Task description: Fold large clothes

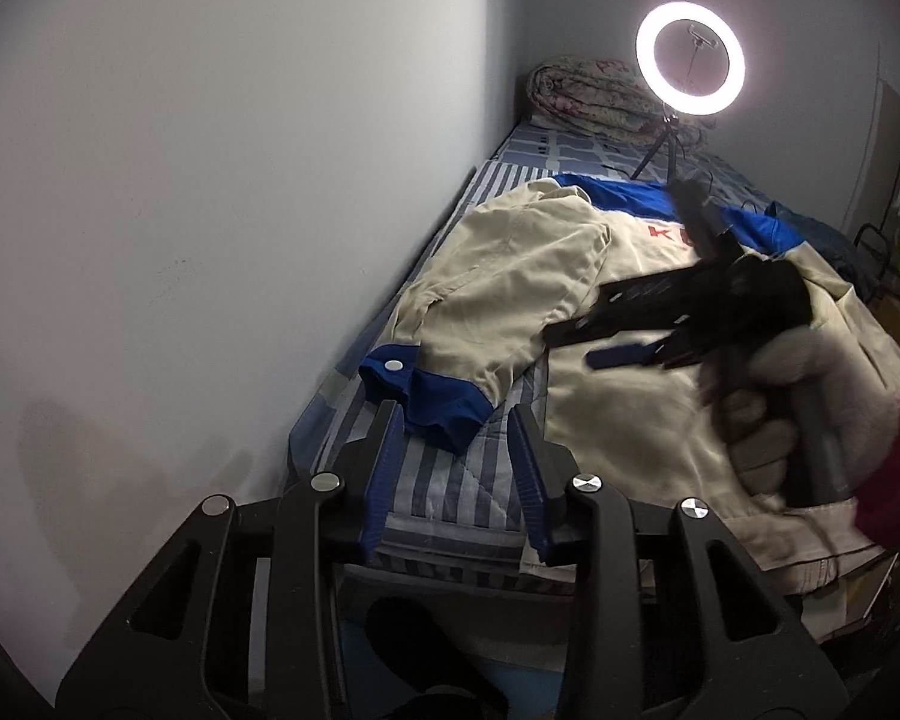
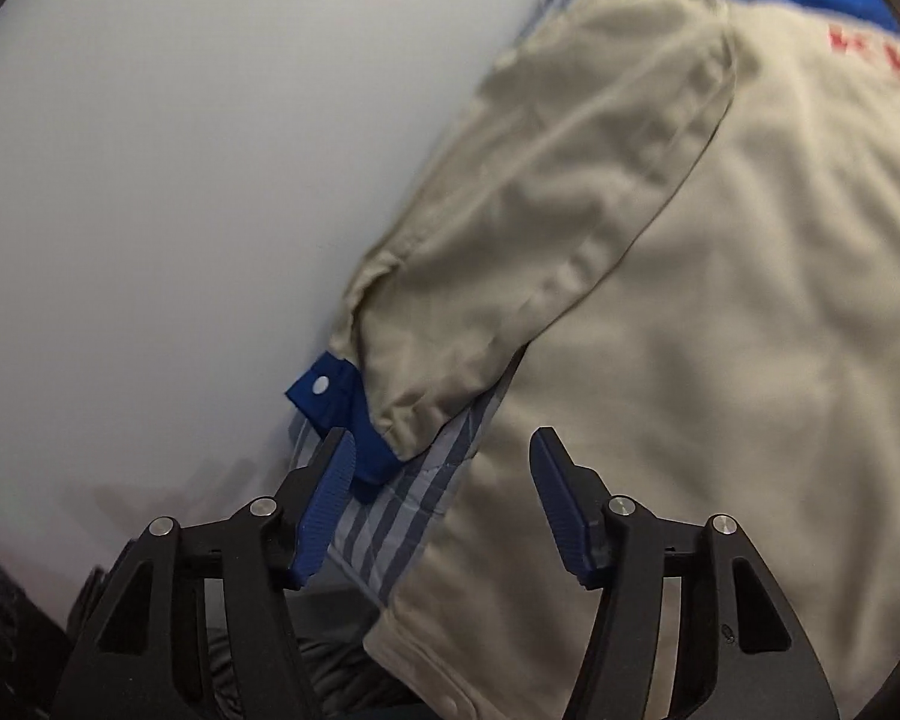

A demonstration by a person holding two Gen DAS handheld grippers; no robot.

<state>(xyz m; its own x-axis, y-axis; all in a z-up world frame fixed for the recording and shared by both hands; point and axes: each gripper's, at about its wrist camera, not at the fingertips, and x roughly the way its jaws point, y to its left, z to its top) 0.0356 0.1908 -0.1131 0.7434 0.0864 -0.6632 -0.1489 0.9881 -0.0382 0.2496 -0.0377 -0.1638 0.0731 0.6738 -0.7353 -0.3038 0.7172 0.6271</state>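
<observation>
Currently | beige cotton work jacket with blue cuffs (image 1: 600,312) is spread on the striped bed (image 1: 450,492) | left tongs (image 1: 456,420) and right tongs (image 2: 444,450) are parted, nothing gripped | risk: blue cuff (image 2: 336,402) may be missed or bedsheet pinched, if closure is mistimed.

Room dim, cool cast. Ring light (image 1: 690,57) at the far end of the bed is blown out, glare halo on wall (image 1: 210,180). Left view sharp except the motion-smeared right tool (image 1: 606,333). Right view blurred throughout. Fisheye bends edges, dark vignette in corners.
</observation>
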